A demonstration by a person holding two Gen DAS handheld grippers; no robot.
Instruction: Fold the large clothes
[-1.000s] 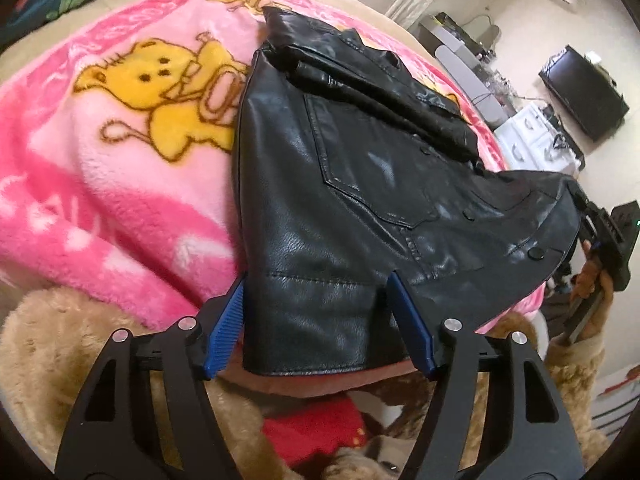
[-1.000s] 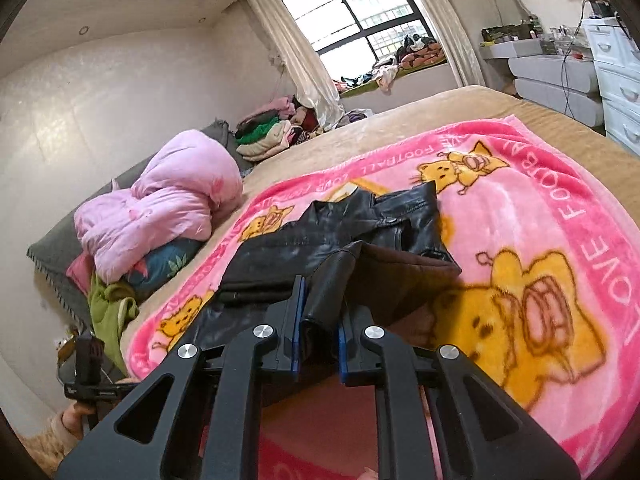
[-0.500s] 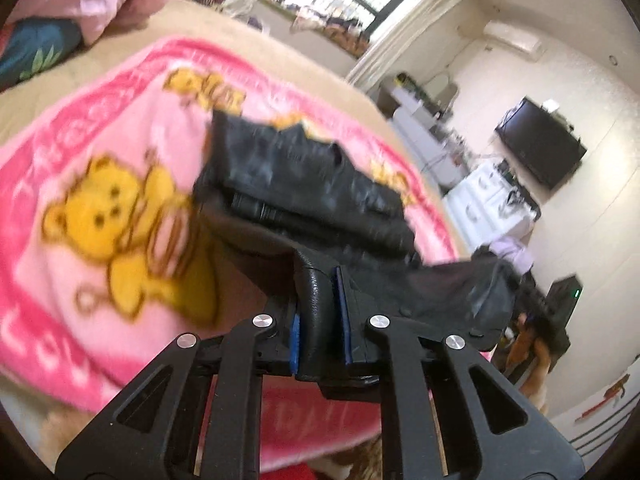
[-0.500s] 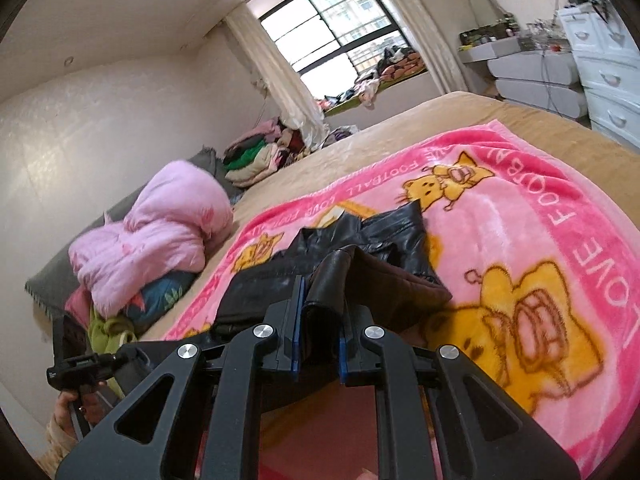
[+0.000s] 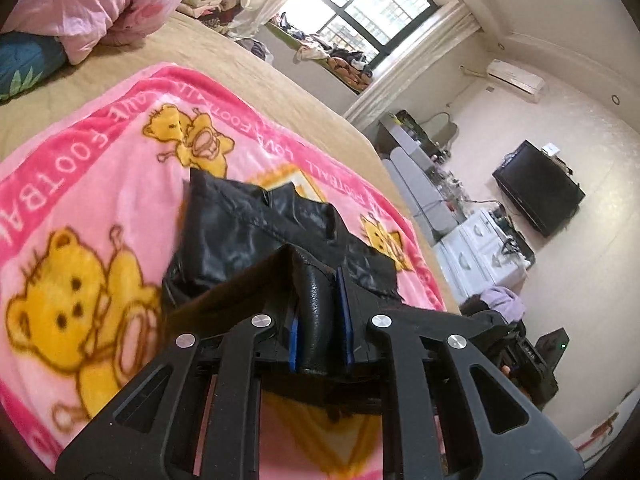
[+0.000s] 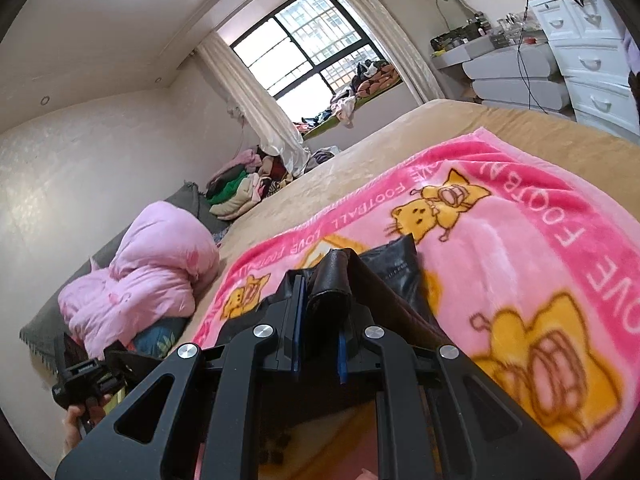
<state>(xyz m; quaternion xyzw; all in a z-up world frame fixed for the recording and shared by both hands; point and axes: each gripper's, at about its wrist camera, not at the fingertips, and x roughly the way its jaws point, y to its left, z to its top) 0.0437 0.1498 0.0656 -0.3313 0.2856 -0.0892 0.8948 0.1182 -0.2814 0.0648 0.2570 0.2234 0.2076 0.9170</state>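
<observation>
A black leather jacket (image 5: pixel 240 232) lies on a pink blanket with yellow bears (image 5: pixel 80 200). My left gripper (image 5: pixel 320 320) is shut on a bunched fold of the jacket's near hem, lifted off the blanket. In the right wrist view my right gripper (image 6: pixel 320 316) is shut on another bunched piece of the same jacket (image 6: pixel 396 268), also raised, with brown lining showing beside it. The folded upper part of the jacket rests on the blanket beyond both grippers. The other hand-held gripper shows at each view's edge.
The blanket (image 6: pixel 520 240) covers a tan bed (image 6: pixel 440 120). A pink quilt (image 6: pixel 152 272) and a clothes pile (image 6: pixel 236 196) sit at the bed's far left. White drawers (image 6: pixel 592 64), a TV (image 5: pixel 540 188) and a window (image 6: pixel 312 40) line the walls.
My left gripper shut on the jacket's hem, which lay between its open fingers, then rose and swung forward with it. The right gripper kept its hold and moved forward, carrying its fold along.
</observation>
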